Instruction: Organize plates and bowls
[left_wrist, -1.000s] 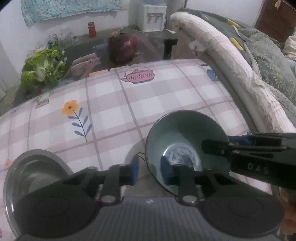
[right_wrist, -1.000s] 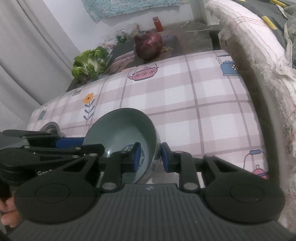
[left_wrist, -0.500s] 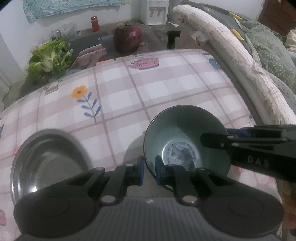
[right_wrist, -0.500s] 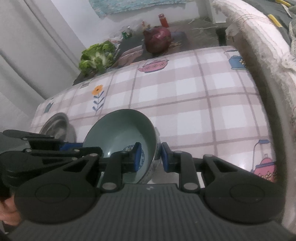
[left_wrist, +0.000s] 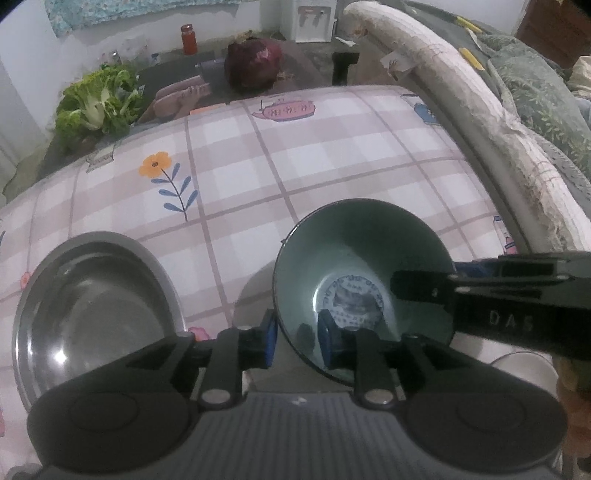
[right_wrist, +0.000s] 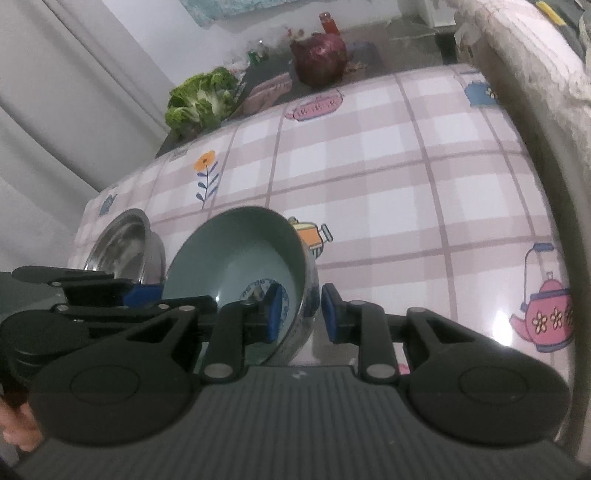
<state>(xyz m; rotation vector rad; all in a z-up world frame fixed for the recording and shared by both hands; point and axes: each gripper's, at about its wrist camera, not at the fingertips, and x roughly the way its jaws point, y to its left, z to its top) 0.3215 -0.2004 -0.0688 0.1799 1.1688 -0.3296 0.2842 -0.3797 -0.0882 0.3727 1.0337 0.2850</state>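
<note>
A green bowl (left_wrist: 354, 258) with a blue printed bottom hangs tilted over the checked tablecloth (left_wrist: 332, 155). My right gripper (right_wrist: 299, 317) is shut on its wall, one pad inside and one outside. From the left wrist, that gripper reaches in from the right (left_wrist: 424, 288). My left gripper (left_wrist: 295, 343) straddles the bowl's near rim; its jaws are opening and the pads stand just off the wall. A steel bowl (left_wrist: 92, 295) sits on the cloth to the left, also seen from the right wrist (right_wrist: 125, 247).
Beyond the table's far edge lie a leafy green vegetable (left_wrist: 96, 103), a red cabbage (left_wrist: 253, 64) and a person's bare feet (left_wrist: 177, 98). A padded bed edge (left_wrist: 480, 122) runs along the right side. A white round object (left_wrist: 524, 369) shows under my right gripper.
The left gripper slid in on the bowl's near rim and shut on it half a second ago; its pads have now parted. More of the steel bowl shows. The right grip is unchanged.
</note>
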